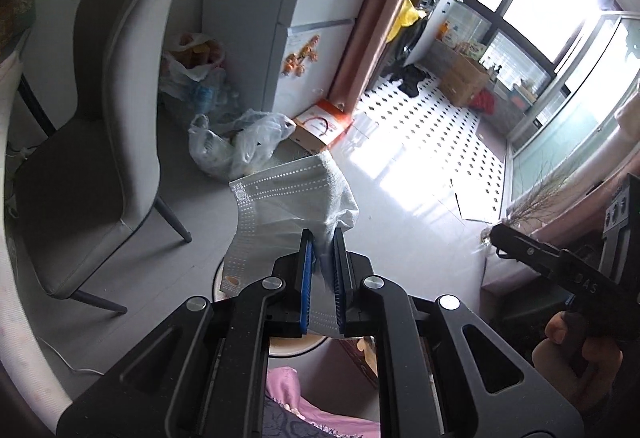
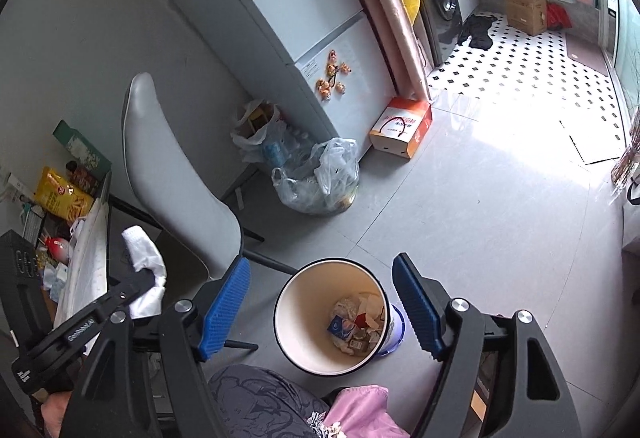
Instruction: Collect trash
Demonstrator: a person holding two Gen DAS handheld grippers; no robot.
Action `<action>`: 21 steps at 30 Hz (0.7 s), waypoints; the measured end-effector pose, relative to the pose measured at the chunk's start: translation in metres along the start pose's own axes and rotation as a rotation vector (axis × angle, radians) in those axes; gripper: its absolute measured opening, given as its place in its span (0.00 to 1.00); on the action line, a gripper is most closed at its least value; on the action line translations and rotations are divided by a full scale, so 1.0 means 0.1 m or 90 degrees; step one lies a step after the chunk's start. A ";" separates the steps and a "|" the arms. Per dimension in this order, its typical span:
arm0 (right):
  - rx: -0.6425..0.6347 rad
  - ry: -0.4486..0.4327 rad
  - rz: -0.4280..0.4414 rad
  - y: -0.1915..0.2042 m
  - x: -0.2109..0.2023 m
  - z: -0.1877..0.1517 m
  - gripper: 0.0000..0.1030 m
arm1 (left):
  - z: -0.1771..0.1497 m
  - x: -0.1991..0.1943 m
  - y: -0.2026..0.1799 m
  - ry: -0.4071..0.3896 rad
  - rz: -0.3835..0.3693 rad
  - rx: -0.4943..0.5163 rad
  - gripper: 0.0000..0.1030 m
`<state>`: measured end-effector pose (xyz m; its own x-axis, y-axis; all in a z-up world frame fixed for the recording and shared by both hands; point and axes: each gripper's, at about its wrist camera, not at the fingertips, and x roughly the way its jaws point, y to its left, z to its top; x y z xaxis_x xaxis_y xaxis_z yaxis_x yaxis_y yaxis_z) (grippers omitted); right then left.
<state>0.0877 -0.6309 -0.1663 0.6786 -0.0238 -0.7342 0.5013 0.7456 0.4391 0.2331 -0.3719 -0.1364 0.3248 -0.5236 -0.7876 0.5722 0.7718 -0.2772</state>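
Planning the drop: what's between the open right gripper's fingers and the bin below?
Nothing: in the right wrist view, the right gripper frames the trash bin with only air between.

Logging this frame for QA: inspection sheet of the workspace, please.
Surface: grey tiled floor, sunlit patch.
Job's things: white disposable face mask; round cream trash bin holding paper scraps.
Clutter: clear plastic bags, orange carton, snack packets on table.
Grippers: left gripper shut on mask; right gripper open, empty, above bin.
Cables: nothing seen.
Surroundings: grey chair, fridge, washing machine.
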 end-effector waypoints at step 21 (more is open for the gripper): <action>-0.024 0.012 0.017 0.21 0.00 -0.07 0.82 | -0.08 -0.64 0.49 -0.077 0.020 -0.061 0.93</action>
<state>0.0945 -0.6110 -0.1602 0.6809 0.0096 -0.7323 0.4622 0.7701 0.4398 0.2343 -0.2979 -0.1042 0.4331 -0.5341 -0.7260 0.4877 0.8163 -0.3096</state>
